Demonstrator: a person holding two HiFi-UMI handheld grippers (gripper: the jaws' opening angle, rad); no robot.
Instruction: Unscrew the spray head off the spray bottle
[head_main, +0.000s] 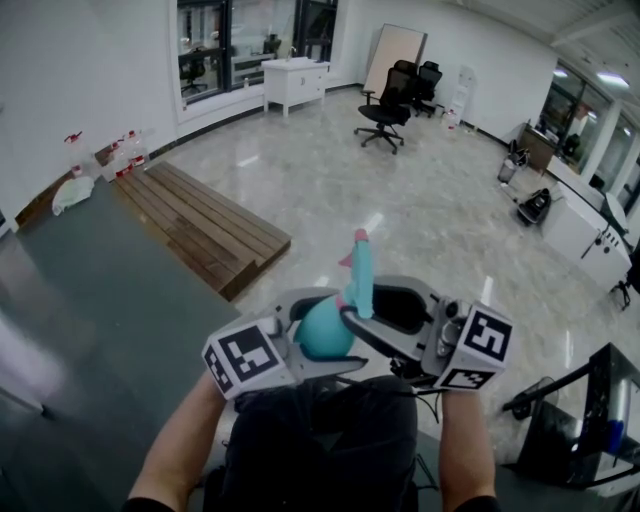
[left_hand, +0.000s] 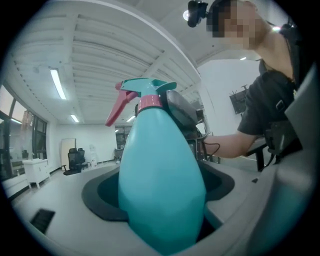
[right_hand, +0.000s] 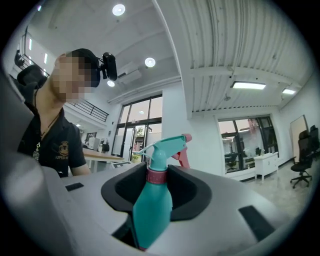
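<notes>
A teal spray bottle (head_main: 322, 332) is held up in front of me, between both grippers. My left gripper (head_main: 300, 350) is shut on its round body (left_hand: 160, 185), which fills the gap between the jaws. The teal spray head (head_main: 360, 265) with its pink trigger (left_hand: 117, 110) and pink collar (right_hand: 156, 176) points up and away. My right gripper (head_main: 372, 322) comes in from the right and is shut on the bottle's neck at the collar, with the black jaw pads (right_hand: 190, 192) closed in around it. The spray head (right_hand: 162, 147) sits seated on the bottle (right_hand: 152, 210).
A wooden pallet (head_main: 200, 225) lies on the glossy floor ahead. A dark grey tabletop (head_main: 90, 300) runs along the left. Office chairs (head_main: 385, 110) and a white cabinet (head_main: 293, 80) stand far back. A black stand (head_main: 600, 420) is at the right.
</notes>
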